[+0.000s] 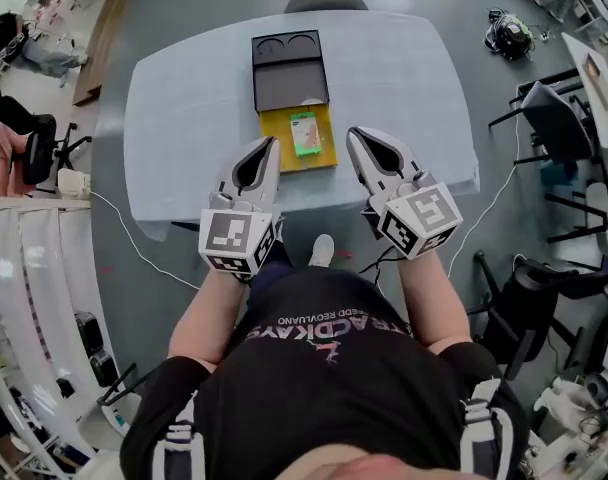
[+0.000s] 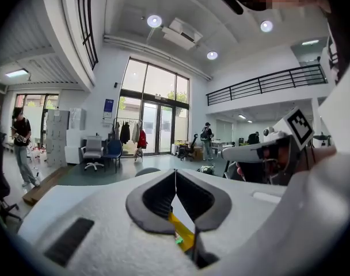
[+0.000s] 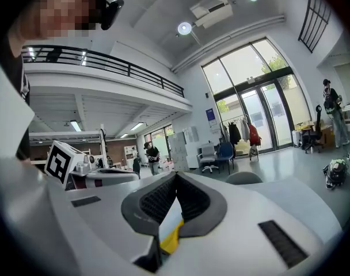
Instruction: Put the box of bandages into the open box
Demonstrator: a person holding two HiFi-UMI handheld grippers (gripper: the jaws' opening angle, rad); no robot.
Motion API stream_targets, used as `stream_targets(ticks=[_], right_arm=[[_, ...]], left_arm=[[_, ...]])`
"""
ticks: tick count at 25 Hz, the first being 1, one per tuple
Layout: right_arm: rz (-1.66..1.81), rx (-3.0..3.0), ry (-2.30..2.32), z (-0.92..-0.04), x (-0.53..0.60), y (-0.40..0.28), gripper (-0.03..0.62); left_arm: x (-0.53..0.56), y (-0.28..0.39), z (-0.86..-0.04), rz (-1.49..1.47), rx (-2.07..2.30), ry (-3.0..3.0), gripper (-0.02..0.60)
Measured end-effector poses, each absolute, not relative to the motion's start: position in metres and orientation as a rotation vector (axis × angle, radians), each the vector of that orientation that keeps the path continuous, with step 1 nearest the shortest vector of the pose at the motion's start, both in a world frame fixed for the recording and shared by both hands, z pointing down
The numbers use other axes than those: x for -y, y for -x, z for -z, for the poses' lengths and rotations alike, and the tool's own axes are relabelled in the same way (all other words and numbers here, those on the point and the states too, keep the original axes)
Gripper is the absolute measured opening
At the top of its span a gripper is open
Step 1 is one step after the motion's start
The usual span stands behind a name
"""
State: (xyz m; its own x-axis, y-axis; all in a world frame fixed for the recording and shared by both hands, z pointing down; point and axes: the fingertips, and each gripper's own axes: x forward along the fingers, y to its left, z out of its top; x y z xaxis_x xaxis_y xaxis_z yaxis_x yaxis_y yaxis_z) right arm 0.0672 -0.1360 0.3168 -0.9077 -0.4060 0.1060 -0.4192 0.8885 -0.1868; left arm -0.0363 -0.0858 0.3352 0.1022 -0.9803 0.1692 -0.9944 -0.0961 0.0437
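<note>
Bandage box (image 1: 304,134) lies inside the yellow open box (image 1: 274,150).

Bandage box (image 1: 304,134) in the yellow open box (image 1: 276,128), frame centre.
Black tray (image 1: 289,80) touches it above; left gripper (image 1: 271,146) and right gripper (image 1: 354,136) flank it, jaws together.

Bright, even light fills the room. In both gripper views it comes from the tall glass front (image 2: 155,117) and the round ceiling lamps (image 2: 154,20), both blown out to white. The head view is evenly lit: the pale bench (image 1: 184,118) looks lighter toward its far right corner, and shadows are soft and faint. The wide-angle lenses bend straight lines strongly, and the gripper views have black corners. Close to the lens, the left claw (image 2: 175,174) looks slightly soft.
</note>
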Motion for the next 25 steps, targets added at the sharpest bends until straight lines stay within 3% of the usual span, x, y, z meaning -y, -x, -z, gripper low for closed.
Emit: stream_targets(ticks=[25], right_arm=[[-0.271,2.931,-0.883,-0.309,0.07,-0.019,0.011]], left_arm=[[0.033,0.083,-0.313,-0.08,1.799,-2.398,0.017]])
